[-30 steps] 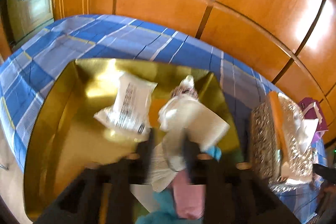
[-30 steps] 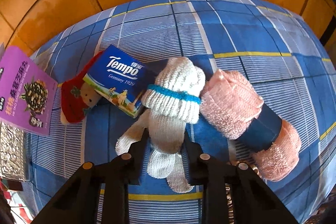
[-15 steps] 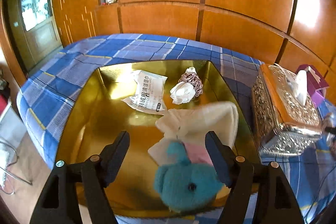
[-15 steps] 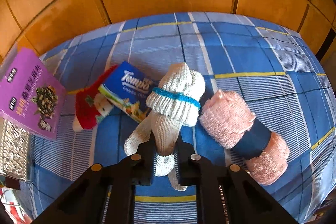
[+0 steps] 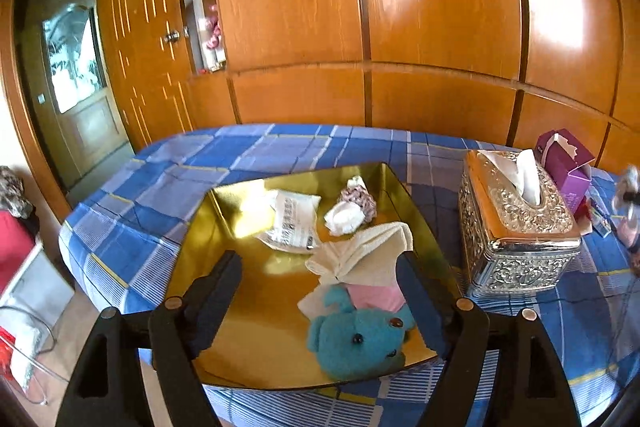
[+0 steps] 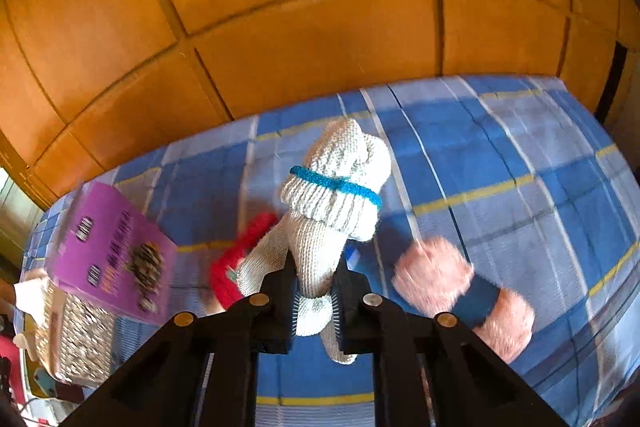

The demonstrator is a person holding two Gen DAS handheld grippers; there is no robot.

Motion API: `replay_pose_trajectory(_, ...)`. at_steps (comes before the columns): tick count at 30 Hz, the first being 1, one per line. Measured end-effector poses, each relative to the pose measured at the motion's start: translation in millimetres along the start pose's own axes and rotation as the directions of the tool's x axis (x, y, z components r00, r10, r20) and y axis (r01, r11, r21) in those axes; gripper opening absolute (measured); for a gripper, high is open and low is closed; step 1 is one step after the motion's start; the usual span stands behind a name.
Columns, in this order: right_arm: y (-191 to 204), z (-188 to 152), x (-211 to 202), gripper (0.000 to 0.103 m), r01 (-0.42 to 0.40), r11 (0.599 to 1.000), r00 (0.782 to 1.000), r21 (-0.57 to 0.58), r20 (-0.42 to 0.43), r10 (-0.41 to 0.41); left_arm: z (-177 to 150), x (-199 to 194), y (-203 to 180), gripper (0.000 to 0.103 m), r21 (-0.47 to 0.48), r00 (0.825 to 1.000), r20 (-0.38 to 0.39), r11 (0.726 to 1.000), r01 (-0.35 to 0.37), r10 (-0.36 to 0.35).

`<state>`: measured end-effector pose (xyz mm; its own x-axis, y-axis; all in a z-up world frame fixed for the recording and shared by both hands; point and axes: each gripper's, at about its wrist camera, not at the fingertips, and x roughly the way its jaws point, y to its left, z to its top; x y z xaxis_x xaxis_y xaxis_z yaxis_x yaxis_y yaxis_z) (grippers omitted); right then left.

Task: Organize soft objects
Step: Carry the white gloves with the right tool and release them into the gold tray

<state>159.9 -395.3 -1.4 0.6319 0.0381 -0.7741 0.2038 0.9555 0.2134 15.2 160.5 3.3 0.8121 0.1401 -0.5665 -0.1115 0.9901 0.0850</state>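
In the left wrist view a gold tray [image 5: 224, 227] sits on the blue plaid cloth. It holds a teal plush bear [image 5: 358, 341], a white folded cloth [image 5: 368, 259], a pink cloth [image 5: 374, 297], a wipes packet [image 5: 290, 225] and a purple scrunchie [image 5: 360, 197]. My left gripper [image 5: 320, 295] is open and empty, above the tray's near side. In the right wrist view my right gripper [image 6: 314, 287] is shut on white knit gloves [image 6: 332, 195] with a teal band, lifted off the cloth. A pink rolled towel [image 6: 464, 291] lies to the right.
A silver tissue box [image 5: 516, 223] stands right of the tray, with a purple box [image 5: 566, 163] behind it. In the right wrist view the purple box [image 6: 108, 251] and a red plush [image 6: 236, 263] lie left. Wooden panels back the table.
My left gripper let go of the cloths and bear, opened and pulled back from the tray. My right gripper closed on the knit gloves and lifted them.
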Motion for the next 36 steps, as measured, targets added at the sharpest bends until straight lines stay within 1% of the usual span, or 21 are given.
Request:
replay_pose_trajectory(3, 26, 18, -10, 0.012, -0.015, 0.998, 1.0, -0.053, 0.027, 0.016, 0, -5, 3, 0.08, -0.006, 1.0, 0.012, 1.0, -0.008, 0.008)
replay_pose_trajectory(6, 66, 36, -22, 0.012, -0.046, 0.991, 0.997, -0.129, 0.057, 0.054, 0, -8, 7, 0.08, -0.01, 1.0, 0.017, 1.0, -0.026, 0.027)
replay_pose_trajectory(8, 104, 45, -35, 0.012, -0.091, 0.975, 0.991, -0.2, 0.079, 0.109, 0, -9, 9, 0.08, -0.013, 0.999, 0.022, 0.999, -0.036, 0.036)
replay_pose_trajectory(9, 116, 45, -39, 0.012, -0.105, 0.969, 0.988, -0.223, 0.085, 0.127, 0, -10, 10, 0.08, -0.014, 0.999, 0.024, 0.999, -0.041, 0.041)
replay_pose_trajectory(12, 179, 43, -58, 0.012, -0.19, 0.924, 0.969, -0.332, 0.088, 0.231, 1, -12, 14, 0.08, -0.028, 0.998, 0.033, 0.998, -0.05, 0.051)
replay_pose_trajectory(14, 212, 35, -66, 0.012, -0.233, 0.892, 0.957, -0.388, 0.074, 0.282, 3, -13, 17, 0.08, -0.032, 0.997, 0.038, 0.998, -0.06, 0.062)
replay_pose_trajectory(15, 232, 29, -69, 0.012, -0.259, 0.869, 0.949, -0.422, 0.058, 0.311, 3, -14, 18, 0.08, -0.037, 0.997, 0.04, 0.997, -0.062, 0.064)
replay_pose_trajectory(16, 257, 18, -73, 0.012, -0.289, 0.837, 0.939, -0.465, 0.034, 0.343, 4, -15, 20, 0.08, -0.044, 0.997, 0.042, 0.997, -0.066, 0.068)
replay_pose_trajectory(17, 271, 12, -74, 0.012, -0.305, 0.818, 0.934, -0.487, 0.016, 0.358, 5, -15, 23, 0.08, -0.054, 0.996, 0.046, 0.996, -0.077, 0.079)
replay_pose_trajectory(18, 290, 2, -75, 0.012, -0.327, 0.791, 0.926, -0.517, -0.01, 0.377, 6, -16, 25, 0.08, -0.061, 0.995, 0.047, 0.995, -0.083, 0.086)
replay_pose_trajectory(19, 313, -13, -74, 0.012, -0.356, 0.753, 0.917, -0.554, -0.05, 0.397, 6, -16, 28, 0.08, -0.072, 0.994, 0.048, 0.993, -0.093, 0.096)
replay_pose_trajectory(20, 324, -23, -74, 0.012, -0.37, 0.732, 0.911, -0.571, -0.071, 0.405, 7, -17, 33, 0.08, -0.086, 0.993, 0.05, 0.991, -0.105, 0.11)
replay_pose_trajectory(21, 340, -35, -72, 0.012, -0.39, 0.704, 0.904, -0.594, -0.102, 0.415, 8, -18, 37, 0.081, -0.101, 0.991, 0.051, 0.988, -0.12, 0.125)
replay_pose_trajectory(23, 369, -65, -67, 0.012, -0.424, 0.644, 0.891, -0.636, -0.164, 0.424, 10, -20, 47, 0.082, -0.131, 0.986, 0.055, 0.981, -0.146, 0.154)
replay_pose_trajectory(25, 392, -96, -63, 0.012, -0.456, 0.595, 0.878, -0.661, -0.224, 0.423, 13, -22, 56, 0.082, -0.156, 0.982, 0.062, 0.974, -0.165, 0.176)
replay_pose_trajectory(26, 398, -104, -59, 0.012, -0.466, 0.583, 0.874, -0.665, -0.244, 0.42, 13, -22, 60, 0.082, -0.164, 0.981, 0.064, 0.971, -0.172, 0.184)
replay_pose_trajectory(27, 409, -119, -54, 0.012, -0.484, 0.561, 0.866, -0.671, -0.276, 0.417, 14, -24, 64, 0.083, -0.172, 0.979, 0.068, 0.969, -0.179, 0.193)
replay_pose_trajectory(31, 425, -153, -37, 0.012, -0.536, 0.53, 0.841, -0.658, -0.361, 0.402, 16, -26, 73, 0.084, -0.193, 0.975, 0.076, 0.962, -0.192, 0.21)
replay_pose_trajectory(36, 436, -174, -21, 0.012, -0.58, 0.518, 0.814, -0.628, -0.422, 0.4, 16, -24, 78, 0.084, -0.2, 0.974, 0.069, 0.959, -0.199, 0.216)
